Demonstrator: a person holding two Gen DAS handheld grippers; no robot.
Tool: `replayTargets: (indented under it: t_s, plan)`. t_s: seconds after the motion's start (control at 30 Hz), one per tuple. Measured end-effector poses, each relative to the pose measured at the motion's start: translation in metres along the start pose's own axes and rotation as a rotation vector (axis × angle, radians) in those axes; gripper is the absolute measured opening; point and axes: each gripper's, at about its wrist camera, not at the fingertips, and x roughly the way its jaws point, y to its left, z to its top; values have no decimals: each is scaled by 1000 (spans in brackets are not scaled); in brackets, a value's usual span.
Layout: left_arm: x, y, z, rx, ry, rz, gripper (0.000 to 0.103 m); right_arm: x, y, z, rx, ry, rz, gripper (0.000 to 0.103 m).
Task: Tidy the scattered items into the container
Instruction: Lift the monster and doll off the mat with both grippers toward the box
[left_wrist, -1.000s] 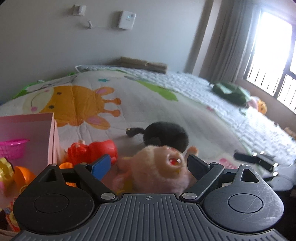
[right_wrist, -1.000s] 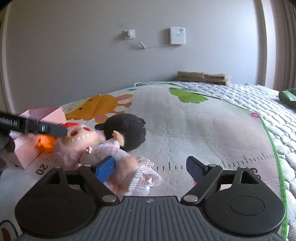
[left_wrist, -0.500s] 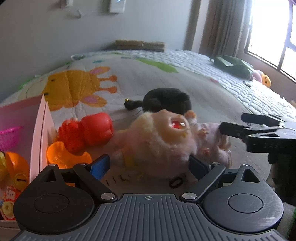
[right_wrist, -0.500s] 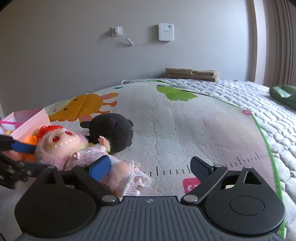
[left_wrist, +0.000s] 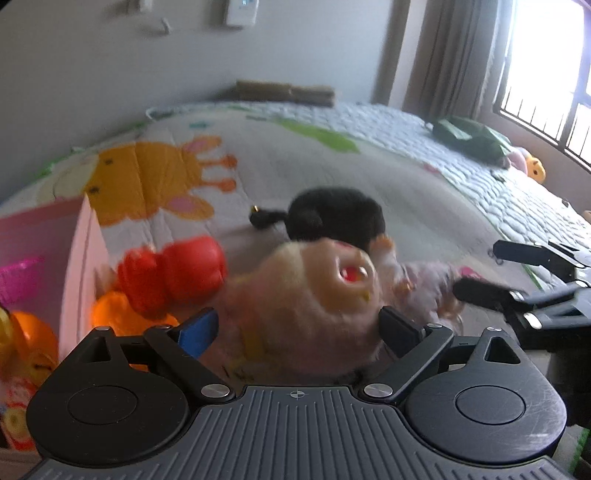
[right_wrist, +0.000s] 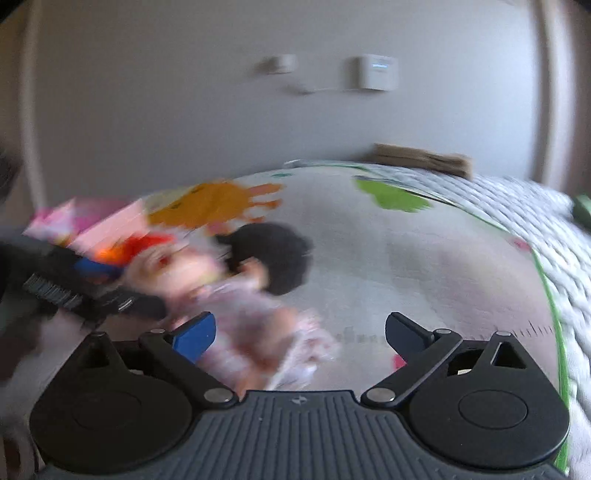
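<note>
No text, label or number can be read here: the ruler marks printed along the play mat's (right_wrist: 424, 280) near edge are too blurred.

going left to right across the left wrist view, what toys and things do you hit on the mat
pink box → red toy → pink furry doll with the red eye → right gripper reaching in from the right edge. The black plush sits behind the doll and overlaps it, so it is left out of the order.
</note>
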Motion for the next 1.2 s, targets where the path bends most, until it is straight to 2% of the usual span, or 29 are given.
replayTargets:
  t_s: [0.1,0.2,0.3,0.43,0.53,0.67,0.87,1.0,1.13,1.2]
  plan:
    - [0,0,-1,0,-1,-4,96,6,23,-1,-188,3,-29,99]
    - [-4,5,4,-41,-7,-35,96,13,30,6,-219,26,34,99]
    - [-5,11,10,-95,-14,-66,96,29,39,6,-277,70,18,99]
    - [7,11,17,-90,3,-53,96,40,29,8,-180,107,73,99]
    - [21,14,15,-118,49,-77,96,37,28,8,-165,95,85,92]
    - [22,17,14,-135,43,-79,96,32,27,5,-158,82,81,90]
    - [17,7,13,-81,33,-79,90,27,27,2,-132,95,67,91]
    - [20,8,12,-80,26,-83,95,34,24,2,-62,151,75,97]
    - [27,14,12,-111,20,-98,97,42,19,2,42,186,104,97]
    - [29,16,11,-127,10,-103,97,41,20,2,70,180,90,92]
